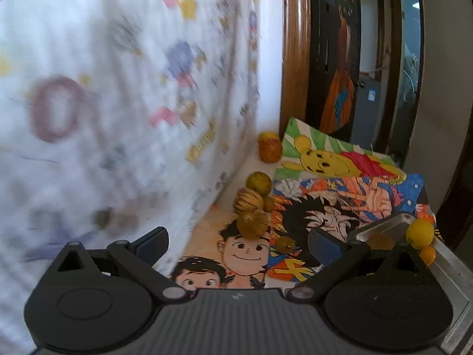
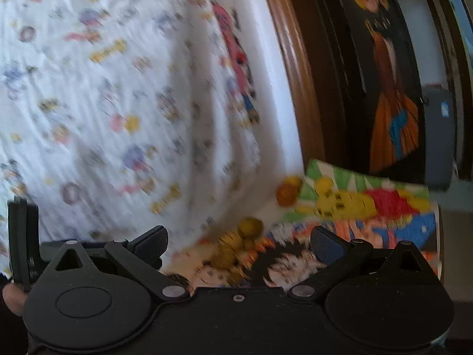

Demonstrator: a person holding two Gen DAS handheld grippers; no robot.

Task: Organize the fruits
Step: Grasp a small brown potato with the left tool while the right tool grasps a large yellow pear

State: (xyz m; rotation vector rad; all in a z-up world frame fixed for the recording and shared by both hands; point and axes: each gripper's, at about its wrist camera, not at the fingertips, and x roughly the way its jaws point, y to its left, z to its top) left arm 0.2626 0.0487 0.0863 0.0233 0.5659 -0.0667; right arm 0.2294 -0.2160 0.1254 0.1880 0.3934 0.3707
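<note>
Along the left of both views, a white sheet printed with small cartoon figures [image 1: 124, 88] is seen hanging down, blurred. At its foot, a loose row of fruits is laid on the surface: a ribbed yellow-green fruit [image 1: 252, 227] nearest, a striped one [image 1: 247, 201] just behind and touching it, a round green fruit [image 1: 259, 182] further back, and a reddish-orange fruit [image 1: 269, 149] well apart at the far end. A small dark-yellow fruit [image 1: 285, 244] is seen lying just right of the nearest one.

Left gripper [image 1: 238, 244]: jaws spread wide, nothing held between them. Right gripper [image 2: 239, 245]: likewise wide open and empty; this view is motion-blurred.

Cartoon drawings [image 1: 340, 195] are spread under and right of the fruit row. Further right, a metal tray [image 1: 452, 269] is partly visible, with a yellow fruit [image 1: 419, 233] and an orange one [image 1: 427, 255] at its rim. Whether these two rest inside the tray cannot be told.
</note>
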